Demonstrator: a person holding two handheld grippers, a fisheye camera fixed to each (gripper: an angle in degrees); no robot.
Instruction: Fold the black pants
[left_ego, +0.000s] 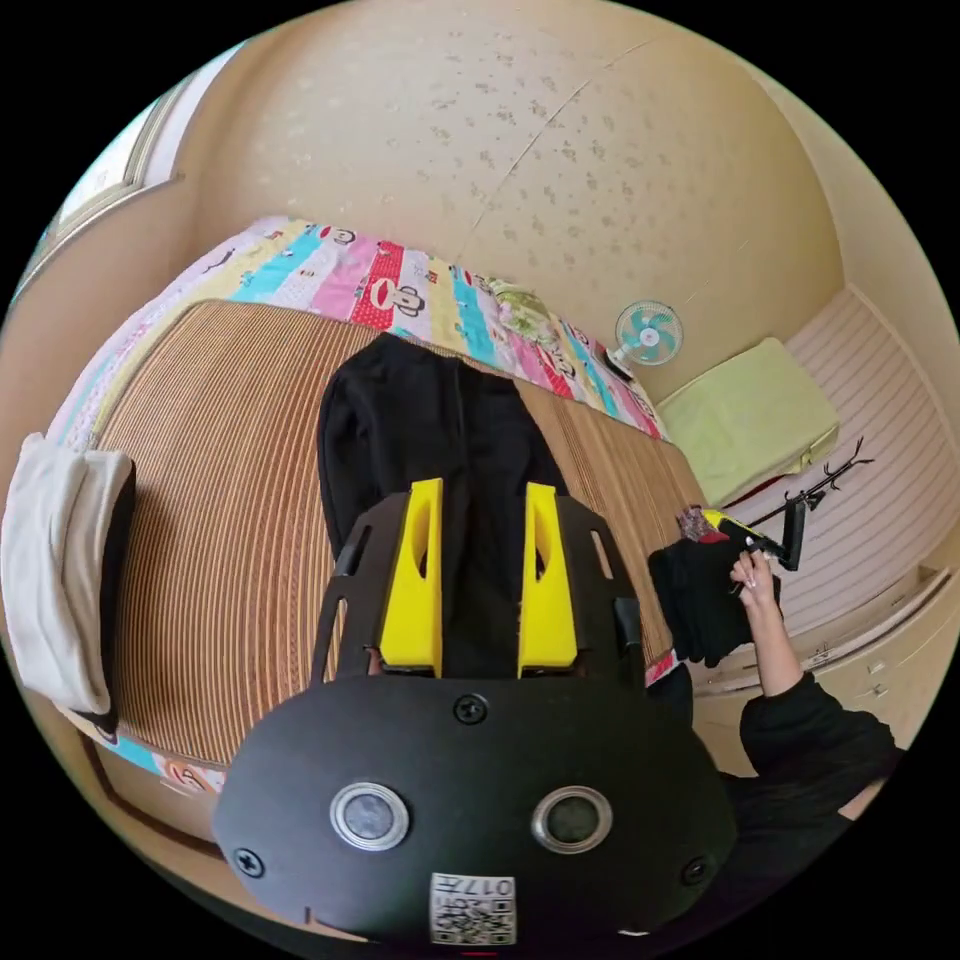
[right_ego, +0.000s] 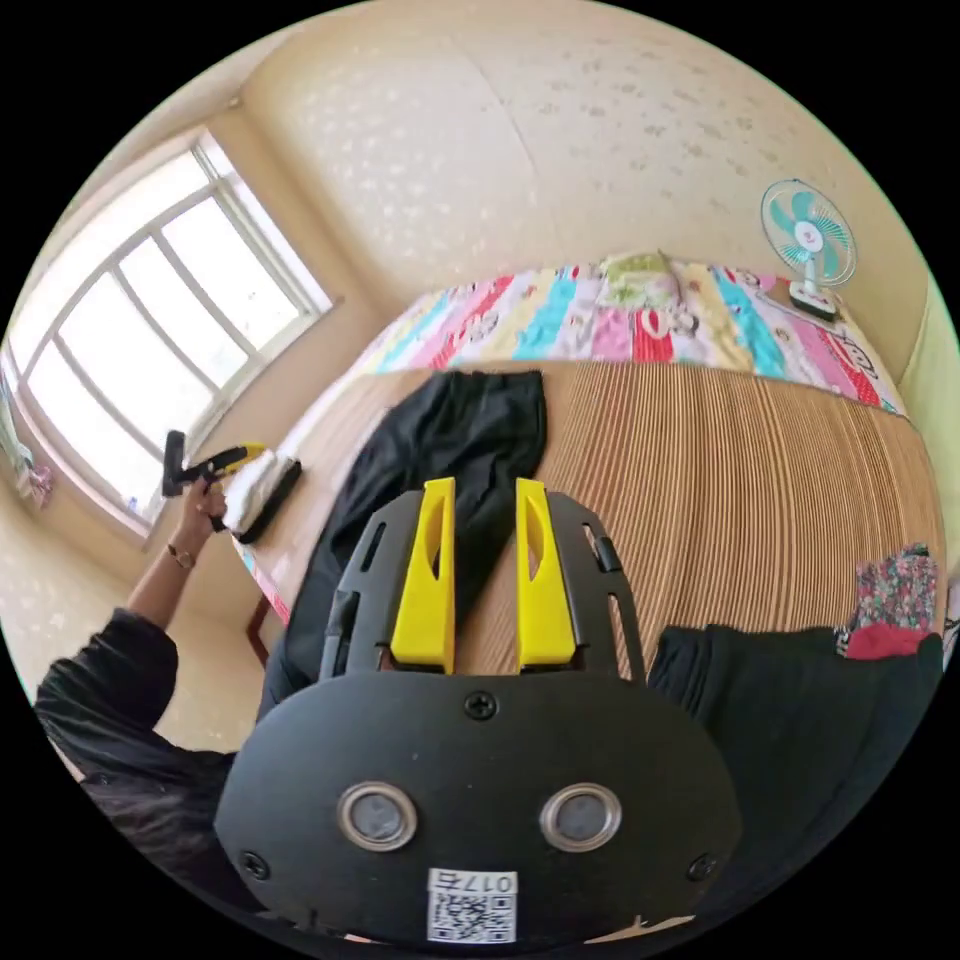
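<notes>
The black pants (left_ego: 430, 430) lie lengthwise on a brown ribbed mat (left_ego: 220, 480) on the bed, waist toward the far side. My left gripper (left_ego: 484, 487) hovers over their near end, jaws open with nothing between them. In the right gripper view the pants (right_ego: 450, 450) stretch from the mat's middle toward the left edge. My right gripper (right_ego: 484, 483) is open above the mat beside them. The right gripper (left_ego: 765, 540) also appears in a hand past the bed's right edge. The left gripper (right_ego: 205, 467) appears in a raised hand near the window.
A pile of black clothes (right_ego: 800, 710) with a patterned garment (right_ego: 895, 595) sits at the mat's corner. A white and black folded piece (left_ego: 60, 590) lies at the other end. A colourful striped sheet (left_ego: 380, 285), a fan (left_ego: 648, 335) and a green mattress (left_ego: 750, 420) lie beyond.
</notes>
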